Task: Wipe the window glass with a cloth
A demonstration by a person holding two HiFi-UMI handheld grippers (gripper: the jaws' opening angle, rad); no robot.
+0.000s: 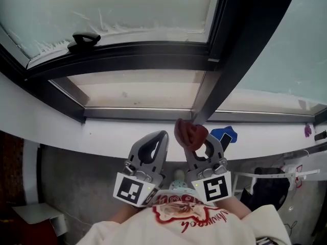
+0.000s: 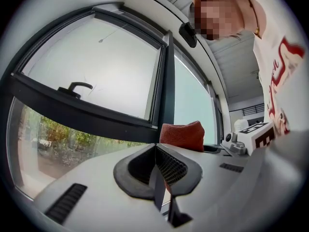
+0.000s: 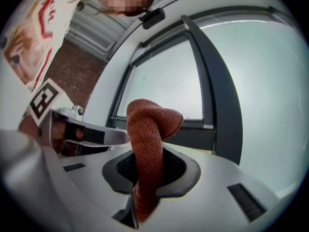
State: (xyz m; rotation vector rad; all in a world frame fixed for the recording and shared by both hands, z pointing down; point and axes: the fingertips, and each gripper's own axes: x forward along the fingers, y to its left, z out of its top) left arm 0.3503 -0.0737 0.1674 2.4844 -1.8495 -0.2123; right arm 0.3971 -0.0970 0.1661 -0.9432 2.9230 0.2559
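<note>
1. Tongs number two: the left tongs (image 1: 159,137) are closed on nothing, and the right tongs (image 1: 198,139) are clamped on the one red cloth (image 1: 190,132), which sticks up past their tips.
2. Window glass (image 1: 127,4) lies ahead of both tongs, apart from the cloth, with the white sill (image 1: 102,134) between.
3. A dark frame bar (image 1: 240,50) rises ahead of the right tongs. One handle (image 1: 84,39) sits far left, and a blue object (image 1: 225,135) lies just right.

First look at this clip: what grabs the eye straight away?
A rust-red cloth stands out, pinched in the right gripper near the foot of the dark window post. The left gripper is close beside it, shut with nothing in it. At upper left, a black handle sits on the frame below a pale pane.
</note>
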